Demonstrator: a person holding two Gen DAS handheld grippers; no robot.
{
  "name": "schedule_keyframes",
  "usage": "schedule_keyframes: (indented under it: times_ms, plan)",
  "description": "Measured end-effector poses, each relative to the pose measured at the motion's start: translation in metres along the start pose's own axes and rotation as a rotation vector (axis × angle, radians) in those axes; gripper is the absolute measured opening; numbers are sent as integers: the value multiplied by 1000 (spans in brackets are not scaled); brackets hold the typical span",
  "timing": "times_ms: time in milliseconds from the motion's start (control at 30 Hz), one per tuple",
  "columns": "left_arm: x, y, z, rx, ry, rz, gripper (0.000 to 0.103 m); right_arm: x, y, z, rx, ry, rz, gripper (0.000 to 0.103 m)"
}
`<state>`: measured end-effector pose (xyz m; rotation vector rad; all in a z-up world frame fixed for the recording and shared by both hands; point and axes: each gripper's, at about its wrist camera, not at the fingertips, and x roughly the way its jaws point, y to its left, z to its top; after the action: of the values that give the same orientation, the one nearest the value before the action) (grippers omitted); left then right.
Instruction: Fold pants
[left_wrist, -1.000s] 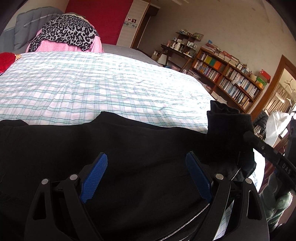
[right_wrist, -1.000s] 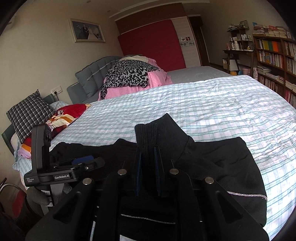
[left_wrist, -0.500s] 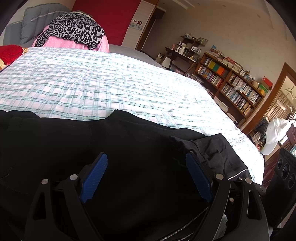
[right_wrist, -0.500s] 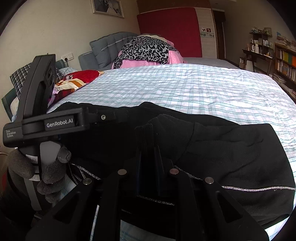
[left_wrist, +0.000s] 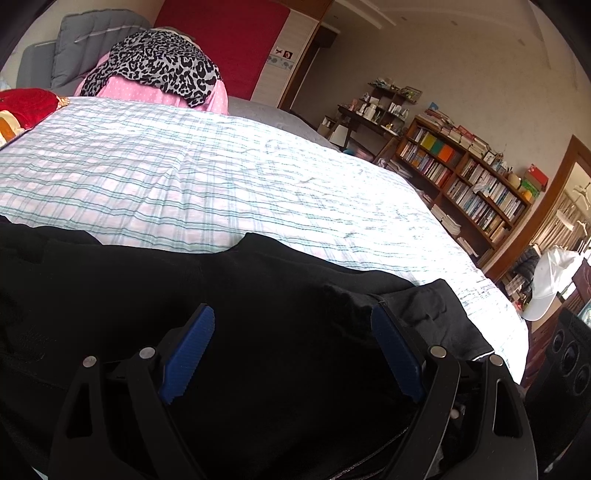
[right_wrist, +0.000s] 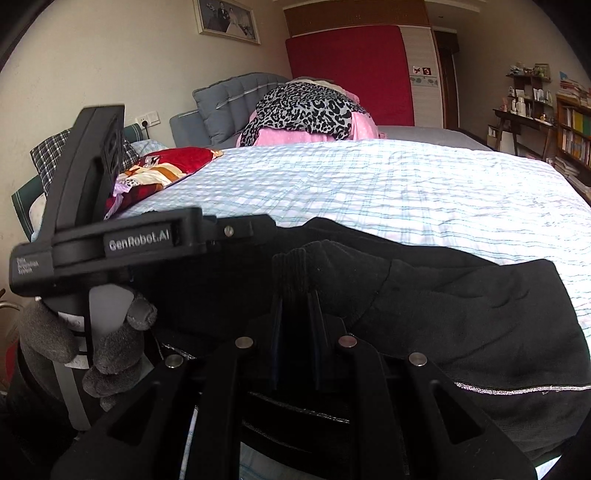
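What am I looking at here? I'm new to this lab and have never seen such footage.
A person holds a hand-held tool in each hand; a camera on each looks forward past its fingers. The left-camera picture shows the left tool open, hovering over black pants spread on a checked bed sheet. The right-camera picture shows the right tool pinched shut on a ribbed cuff of the pants. The left tool also appears there, held by a gloved hand. A leopard-print cloth lies on a pile behind the sheet.
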<state>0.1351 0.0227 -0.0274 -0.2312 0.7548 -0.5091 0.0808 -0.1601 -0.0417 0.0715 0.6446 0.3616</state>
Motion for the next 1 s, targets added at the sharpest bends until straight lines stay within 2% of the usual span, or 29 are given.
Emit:
schedule_keyframes:
  times_ms: [133, 300, 367, 667, 833, 1000]
  plan:
    - [-1, 3, -1, -4, 4, 12, 86, 16, 5, -9, -7, 49, 6, 15]
    - [-2, 1, -3, 8, 8, 9, 86, 14, 5, -9, 2, 62, 53, 32]
    - [-3, -3, -3, 23, 6, 10, 86, 12, 7, -10, 3, 62, 77, 42]
    - [-2, -22, -3, 74, 10, 0, 86, -20, -5, -17, 40, 37, 162, 45]
    - [3, -41, -3, 112, 22, -27, 86, -51, -22, -18, 57, -26, 113, 45]
    - [10, -65, -2, 148, 25, -58, 86, -79, -52, -17, 117, -92, 16, 45]
